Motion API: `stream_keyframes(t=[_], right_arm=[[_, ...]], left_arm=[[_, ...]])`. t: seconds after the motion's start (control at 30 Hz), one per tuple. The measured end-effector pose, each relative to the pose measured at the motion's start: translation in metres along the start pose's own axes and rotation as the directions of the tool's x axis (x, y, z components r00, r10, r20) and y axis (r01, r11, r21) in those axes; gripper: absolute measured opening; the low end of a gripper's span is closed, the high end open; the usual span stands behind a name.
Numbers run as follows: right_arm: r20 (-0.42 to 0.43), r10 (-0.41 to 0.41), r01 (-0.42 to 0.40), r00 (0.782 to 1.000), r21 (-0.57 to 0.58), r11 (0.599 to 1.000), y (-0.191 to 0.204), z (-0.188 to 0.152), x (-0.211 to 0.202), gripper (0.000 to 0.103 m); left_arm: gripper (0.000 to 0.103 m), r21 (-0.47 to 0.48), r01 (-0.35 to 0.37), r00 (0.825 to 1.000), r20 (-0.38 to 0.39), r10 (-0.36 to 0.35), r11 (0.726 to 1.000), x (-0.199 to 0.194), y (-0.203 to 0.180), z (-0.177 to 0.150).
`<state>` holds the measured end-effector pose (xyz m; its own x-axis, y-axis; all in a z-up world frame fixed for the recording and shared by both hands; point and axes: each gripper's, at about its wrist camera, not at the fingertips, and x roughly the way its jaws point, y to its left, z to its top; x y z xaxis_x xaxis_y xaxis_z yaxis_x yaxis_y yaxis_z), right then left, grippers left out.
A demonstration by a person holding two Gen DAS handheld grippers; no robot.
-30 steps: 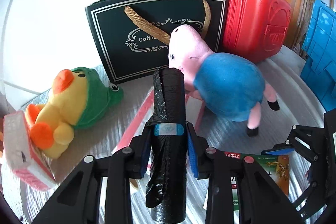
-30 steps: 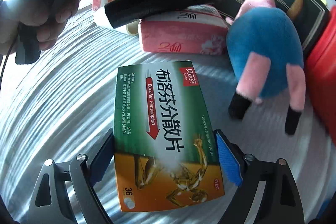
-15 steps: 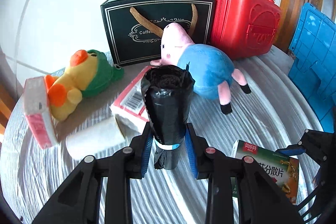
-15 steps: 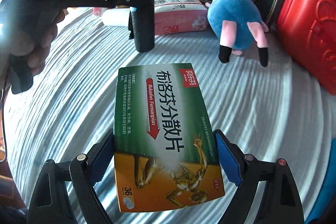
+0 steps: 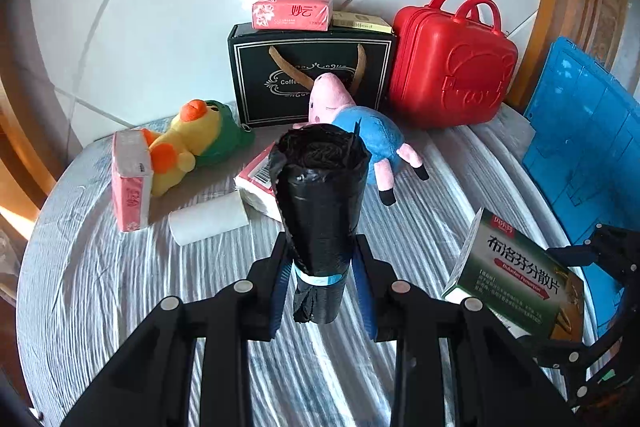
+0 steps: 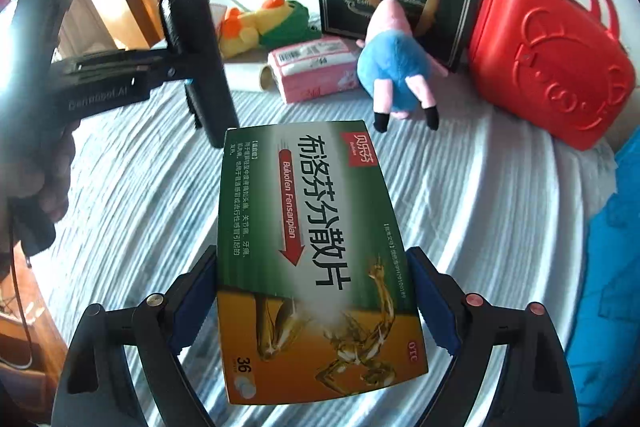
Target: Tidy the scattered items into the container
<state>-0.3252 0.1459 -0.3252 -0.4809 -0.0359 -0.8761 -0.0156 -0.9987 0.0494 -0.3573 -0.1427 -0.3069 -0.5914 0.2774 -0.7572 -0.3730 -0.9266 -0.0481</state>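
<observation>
Black plastic, slick and squashy, filled the left gripper [image 5: 322, 283] – a roll of bin bags [image 5: 320, 211] clenched near its lower end, top-heavy above the pads; it could have slid or tipped out on the way over. On the striped cloth [image 5: 120, 299] lay a pink tissue pack [image 5: 130, 179], a duck toy [image 5: 192, 143], a pig toy [image 5: 360, 131], and a black gift bag [image 5: 312, 75] reading "Coffe…". To the right, the right gripper [image 6: 314, 303] grasped a green medicine box [image 6: 316, 247] by its side edges – thin card that might have buckled or twisted loose. Its print read "Bulofen Fensanpian", "36" and "OTC". The blue crate [image 5: 580, 147], likely the container, stood at the far right; both loads hung above the cloth, not yet over it
</observation>
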Motion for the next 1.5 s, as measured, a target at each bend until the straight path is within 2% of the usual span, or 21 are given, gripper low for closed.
stream_keyframes(t=[0.33,0.53,0.8,1.0,1.03,1.07,1.1,1.27,1.5], right_arm=[[0.063,-0.036,0.034,0.997,0.023,0.999,0.013,-0.001,-0.083,0.09],[0.106,-0.047,0.045,0.993,0.024,0.999,0.021,0.0,-0.131,0.09],[0.161,-0.03,0.024,0.987,0.036,0.999,0.025,0.002,-0.177,0.09],[0.194,-0.012,0.005,0.981,0.036,0.999,0.03,0.001,-0.206,0.089],[0.198,-0.007,0.001,0.98,0.033,0.999,0.031,0.001,-0.21,0.083],[0.195,-0.002,-0.004,0.981,0.027,1.0,0.032,0.001,-0.212,0.041],[0.19,-0.007,0.003,0.982,0.019,1.0,0.034,0.002,-0.214,0.029],[0.183,-0.011,0.015,0.983,-0.021,1.0,0.038,0.006,-0.216,0.027],[0.145,-0.01,0.013,0.989,-0.02,1.0,0.027,-0.002,-0.197,0.027]], left_arm=[[0.03,-0.053,-0.068,0.997,0.022,0.07,0.996,-0.08,-0.01,0.0],[0.03,-0.045,-0.086,0.995,0.045,0.088,0.995,-0.123,-0.023,0.001],[0.03,-0.036,-0.133,0.988,0.074,0.135,0.99,-0.167,-0.041,-0.007],[0.03,-0.062,-0.156,0.983,0.092,0.162,0.986,-0.194,-0.051,-0.016],[0.03,-0.067,-0.159,0.982,0.092,0.165,0.985,-0.196,-0.051,-0.018],[0.03,-0.073,-0.163,0.981,0.093,0.169,0.984,-0.199,-0.052,-0.02],[0.03,-0.082,-0.167,0.98,0.093,0.174,0.983,-0.202,-0.053,-0.022],[0.03,-0.116,-0.188,0.976,0.093,0.199,0.975,-0.212,-0.052,-0.031],[0.03,-0.155,-0.232,0.966,0.078,0.246,0.96,-0.217,-0.044,-0.048]])
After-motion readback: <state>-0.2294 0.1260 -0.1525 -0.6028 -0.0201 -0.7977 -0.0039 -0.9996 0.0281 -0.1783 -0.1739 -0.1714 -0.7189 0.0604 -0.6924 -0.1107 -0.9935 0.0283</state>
